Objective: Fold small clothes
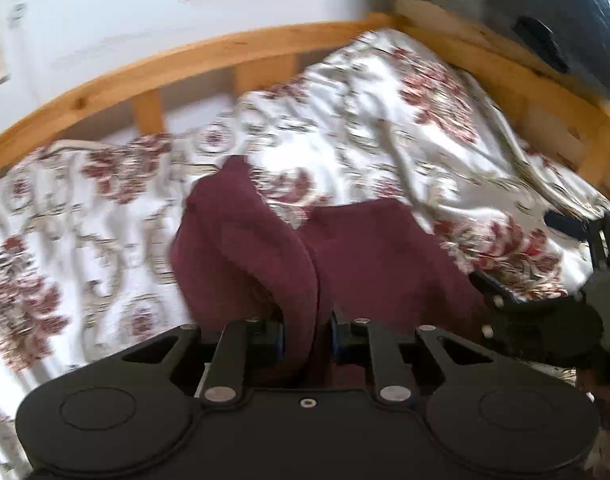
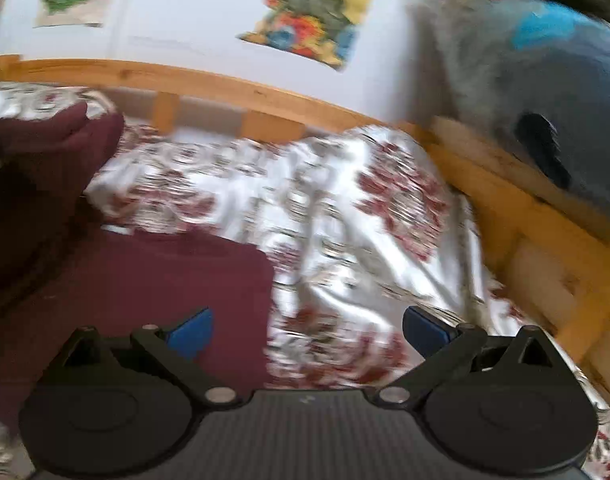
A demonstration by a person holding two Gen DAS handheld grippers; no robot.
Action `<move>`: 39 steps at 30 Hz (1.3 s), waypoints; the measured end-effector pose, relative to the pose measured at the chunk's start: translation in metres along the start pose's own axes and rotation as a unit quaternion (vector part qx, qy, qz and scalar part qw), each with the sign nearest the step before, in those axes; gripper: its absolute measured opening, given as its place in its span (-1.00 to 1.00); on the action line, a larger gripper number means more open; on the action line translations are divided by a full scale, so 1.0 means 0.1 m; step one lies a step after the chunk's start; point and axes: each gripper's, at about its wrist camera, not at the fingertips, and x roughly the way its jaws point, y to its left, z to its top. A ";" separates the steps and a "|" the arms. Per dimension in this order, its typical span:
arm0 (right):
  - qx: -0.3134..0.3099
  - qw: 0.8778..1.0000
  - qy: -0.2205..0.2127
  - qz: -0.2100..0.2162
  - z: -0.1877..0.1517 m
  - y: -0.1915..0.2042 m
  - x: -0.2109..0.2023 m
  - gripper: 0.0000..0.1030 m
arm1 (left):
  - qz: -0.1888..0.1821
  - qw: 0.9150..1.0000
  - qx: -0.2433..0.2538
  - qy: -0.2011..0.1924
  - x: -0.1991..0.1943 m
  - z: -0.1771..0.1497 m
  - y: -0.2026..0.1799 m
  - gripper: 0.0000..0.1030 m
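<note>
- Floral white-and-red bedspread point(image 1: 345, 128) covers the bed, with a pine bed frame point(image 1: 117, 80) around it.
- Maroon garment point(image 1: 369, 256), soft and knit-like, lies on the bedspread; one fold rises in a rounded hump.
- Left gripper point(image 1: 305, 330) is clamped narrowly on that raised fold.
- Right gripper point(image 2: 307, 330) is spread wide, holding nothing, above the garment's straight edge.
</note>
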 end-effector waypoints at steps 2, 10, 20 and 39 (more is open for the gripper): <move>0.015 1.000 0.010 -0.008 -0.02 -0.17 0.08 1.00 | -0.014 1.000 0.004 0.012 0.14 0.01 -0.16 -0.60; 0.062 0.998 0.025 -0.017 -0.09 -0.49 0.23 1.00 | -0.012 0.999 0.048 0.022 0.51 -0.33 -0.56 -0.41; 0.086 0.996 0.005 0.025 -0.08 -0.45 0.22 1.00 | -0.048 0.994 0.049 -0.081 -0.03 -0.40 -0.59 0.76; 0.235 0.917 0.034 0.320 0.02 -0.09 0.61 0.84 | 0.068 0.990 0.106 -0.069 0.10 -1.19 -0.54 0.88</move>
